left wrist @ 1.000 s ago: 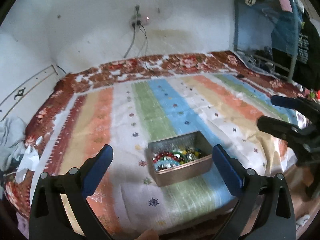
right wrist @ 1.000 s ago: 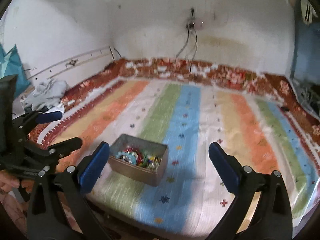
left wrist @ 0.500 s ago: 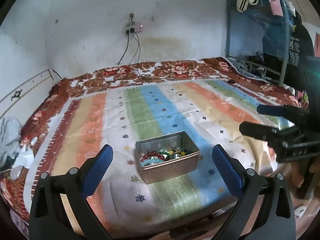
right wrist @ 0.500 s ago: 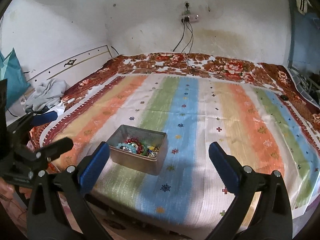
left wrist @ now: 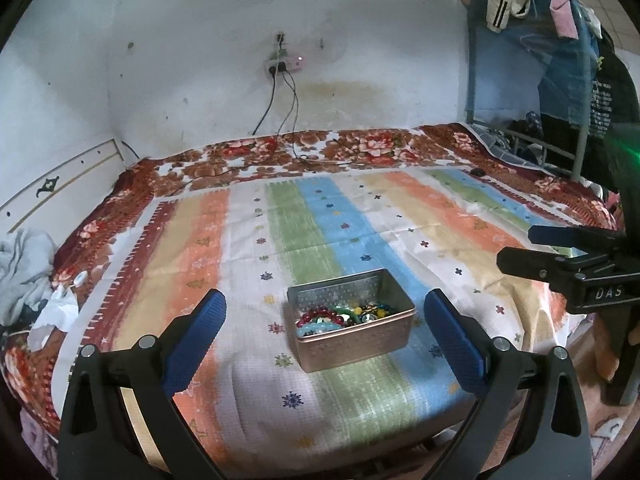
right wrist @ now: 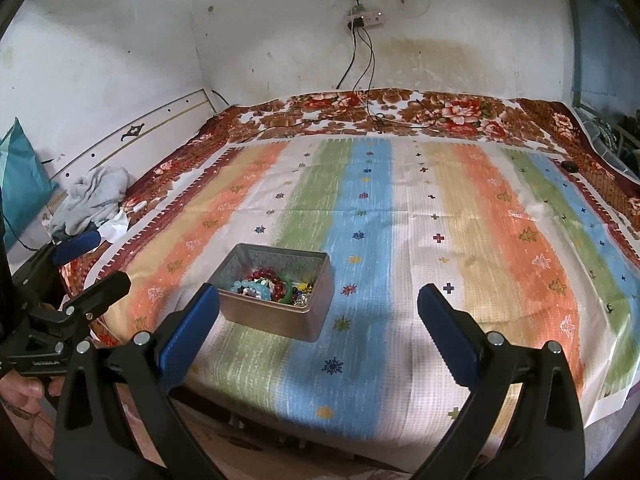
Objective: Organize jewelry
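Both grippers, left point(left wrist: 322, 322) and right point(right wrist: 318, 314), gape wide, empty; tin point(left wrist: 352, 320) rigid, beads point(left wrist: 320, 318) slippery, so pinch one strand.

Your bedsheet point(left wrist: 320, 216) runs in orange, green, blue and white stripes with small stars; the blanket point(left wrist: 360, 148) beneath is red-brown floral. Your fingers point(right wrist: 192, 324) wear blue pads; the tin point(right wrist: 280, 316) is silver.

Both views have pulled back and risen from the bed point(left wrist: 240, 380); the metal box point(left wrist: 352, 320) now sits further from the left gripper point(left wrist: 324, 336); the right gripper point(right wrist: 318, 326) has likewise drawn away from it; more wall shows
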A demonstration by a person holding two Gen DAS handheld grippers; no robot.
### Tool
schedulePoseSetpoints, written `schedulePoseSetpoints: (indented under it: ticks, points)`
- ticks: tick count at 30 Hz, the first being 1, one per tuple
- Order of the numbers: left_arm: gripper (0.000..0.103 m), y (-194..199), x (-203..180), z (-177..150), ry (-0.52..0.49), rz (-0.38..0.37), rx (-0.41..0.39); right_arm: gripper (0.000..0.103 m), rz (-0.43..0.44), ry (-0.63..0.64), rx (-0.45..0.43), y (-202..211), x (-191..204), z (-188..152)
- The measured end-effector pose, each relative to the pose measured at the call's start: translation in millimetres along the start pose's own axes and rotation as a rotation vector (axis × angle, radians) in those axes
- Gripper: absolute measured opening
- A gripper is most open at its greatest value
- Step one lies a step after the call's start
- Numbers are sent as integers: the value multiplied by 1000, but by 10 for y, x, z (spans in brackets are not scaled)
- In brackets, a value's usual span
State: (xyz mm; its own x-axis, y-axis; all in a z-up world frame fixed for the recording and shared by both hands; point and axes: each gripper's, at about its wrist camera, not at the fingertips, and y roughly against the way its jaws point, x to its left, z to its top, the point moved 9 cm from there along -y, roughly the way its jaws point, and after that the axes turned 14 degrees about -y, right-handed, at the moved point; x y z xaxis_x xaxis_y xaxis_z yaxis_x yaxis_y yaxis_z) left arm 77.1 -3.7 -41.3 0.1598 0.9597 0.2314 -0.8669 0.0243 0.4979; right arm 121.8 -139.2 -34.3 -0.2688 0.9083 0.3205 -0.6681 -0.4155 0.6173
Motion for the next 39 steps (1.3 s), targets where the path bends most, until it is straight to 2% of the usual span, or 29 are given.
schedulePoseSetpoints:
  ticks: [12,21,39]
  points:
    - [97,-12,-128,-37,-25,-31,4,98,4,4,6,-18,8,-15]
    - [97,-10,-103,-50,5,-49,6,98,1,19,16,-31,29,-37]
    - [97,-4,-112,-49,3,-56,17,98,-2,31,27,-57,68,-78]
